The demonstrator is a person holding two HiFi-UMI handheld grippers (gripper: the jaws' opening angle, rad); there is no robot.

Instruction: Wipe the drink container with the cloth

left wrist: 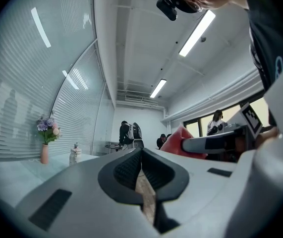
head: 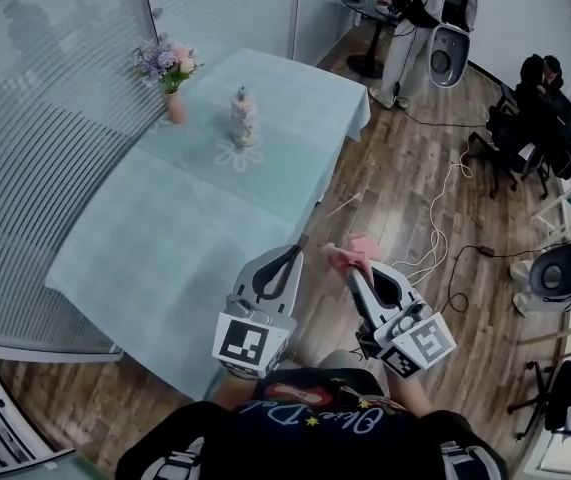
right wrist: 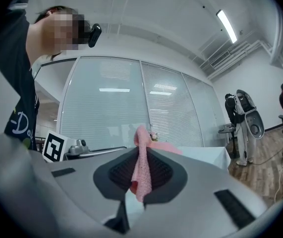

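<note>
Head view — right hand-held gripper [head: 353,274] pinching pink cloth [head: 347,256], drink container [head: 244,116] on table [head: 165,238]

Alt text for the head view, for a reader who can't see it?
The right gripper is shut on a pink cloth and the left gripper is shut and empty, both beside the table. The drink container stands far up it, near a flower vase.

Ahead of the left claw [head: 298,245] and the right claw [head: 353,271], open tabletop [head: 165,258] runs unbroken to the bottle [head: 244,118] well beyond them, where a flower vase [head: 173,105] stands near its left and a glass wall [head: 55,88] closes off the table's left side.
</note>
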